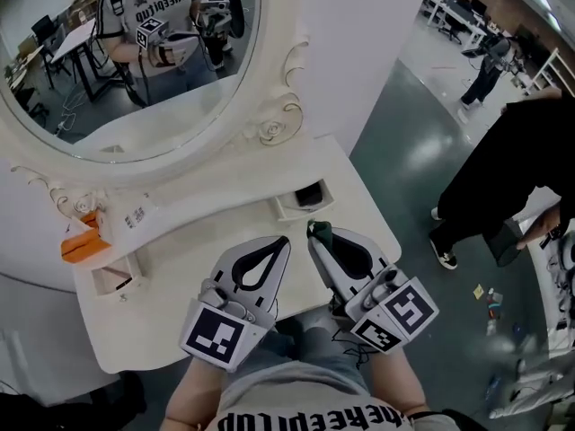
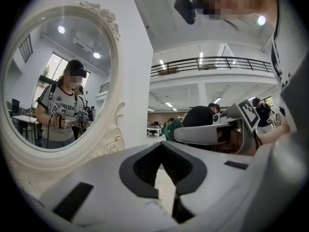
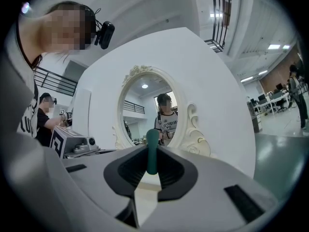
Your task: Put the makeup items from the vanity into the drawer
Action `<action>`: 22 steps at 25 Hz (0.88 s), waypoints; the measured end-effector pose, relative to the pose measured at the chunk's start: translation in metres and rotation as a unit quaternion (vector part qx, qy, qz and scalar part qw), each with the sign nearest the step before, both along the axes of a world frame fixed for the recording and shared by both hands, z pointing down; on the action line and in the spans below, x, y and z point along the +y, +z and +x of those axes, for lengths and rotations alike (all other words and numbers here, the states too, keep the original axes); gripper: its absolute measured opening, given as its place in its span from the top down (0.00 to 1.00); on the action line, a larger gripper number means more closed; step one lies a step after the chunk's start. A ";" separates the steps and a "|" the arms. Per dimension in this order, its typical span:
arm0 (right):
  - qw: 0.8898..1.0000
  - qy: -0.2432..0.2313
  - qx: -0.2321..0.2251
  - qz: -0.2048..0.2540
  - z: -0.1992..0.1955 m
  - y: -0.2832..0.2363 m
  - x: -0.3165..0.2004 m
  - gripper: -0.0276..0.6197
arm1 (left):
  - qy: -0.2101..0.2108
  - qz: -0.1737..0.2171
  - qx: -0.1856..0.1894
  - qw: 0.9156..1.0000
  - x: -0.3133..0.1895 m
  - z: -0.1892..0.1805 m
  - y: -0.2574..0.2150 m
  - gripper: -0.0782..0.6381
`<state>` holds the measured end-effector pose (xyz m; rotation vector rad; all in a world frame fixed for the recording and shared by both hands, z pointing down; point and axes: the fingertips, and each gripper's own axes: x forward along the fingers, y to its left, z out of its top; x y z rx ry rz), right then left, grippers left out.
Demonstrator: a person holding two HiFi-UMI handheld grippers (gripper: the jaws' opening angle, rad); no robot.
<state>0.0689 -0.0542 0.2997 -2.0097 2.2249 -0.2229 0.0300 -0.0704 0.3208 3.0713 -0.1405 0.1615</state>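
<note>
The white worktop (image 1: 171, 259) bears an orange packet (image 1: 79, 245) at its left and a small tray (image 1: 286, 212) at far right.

Below the mirror (image 1: 135, 70), the vanity top (image 1: 193, 241) lies bare in a wide band, open to a reach from the front edge. Under the mirror's lower right scroll a small open drawer (image 1: 289, 210) juts out with a dark thing inside. Under the mirror's lower left, an orange pack (image 1: 79, 245) and a white labelled thing (image 1: 135, 215) crowd the frame, with a second small drawer (image 1: 101, 282) just in front of them. The mirror's frame closes off the back. Right of the mirror the floor (image 1: 404, 160) is open; a person in black (image 1: 503, 178) stands there, well apart.
</note>
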 end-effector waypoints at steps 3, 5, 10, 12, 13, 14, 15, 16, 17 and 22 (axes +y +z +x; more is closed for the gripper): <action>1.000 0.003 -0.002 -0.005 0.003 0.004 -0.002 0.85 | 0.001 -0.004 -0.002 1.000 -0.003 0.002 0.004 0.87; 1.000 0.004 -0.004 -0.007 0.007 0.006 -0.003 0.85 | 0.001 -0.006 -0.004 1.000 -0.003 0.004 0.005 0.87; 1.000 -0.002 -0.005 -0.011 0.021 0.009 -0.010 0.85 | -0.016 -0.009 -0.010 1.000 -0.009 0.007 0.008 0.87; 1.000 -0.010 -0.004 -0.012 0.028 0.009 -0.015 0.85 | -0.029 -0.010 -0.011 0.999 -0.013 0.009 0.008 0.87; 1.000 -0.015 -0.003 -0.014 0.031 0.009 -0.018 0.85 | -0.036 -0.009 -0.012 0.999 -0.015 0.010 0.007 0.87; 1.000 -0.021 0.000 -0.016 0.035 0.009 -0.022 0.85 | -0.043 -0.008 -0.012 0.999 -0.017 0.012 0.006 0.87; 0.999 -0.028 0.003 -0.018 0.038 0.009 -0.026 0.85 | -0.050 -0.007 -0.012 0.999 -0.020 0.014 0.005 0.87; 0.999 -0.035 0.007 -0.020 0.042 0.009 -0.030 0.85 | -0.058 -0.006 -0.012 0.998 -0.022 0.016 0.003 0.87; 0.999 -0.043 0.009 -0.023 0.045 0.009 -0.034 0.85 | -0.067 -0.004 -0.011 0.998 -0.024 0.018 0.001 0.87; 0.995 -0.088 0.025 -0.039 0.059 0.014 -0.054 0.85 | -0.115 -0.004 -0.008 0.993 -0.037 0.025 -0.004 0.87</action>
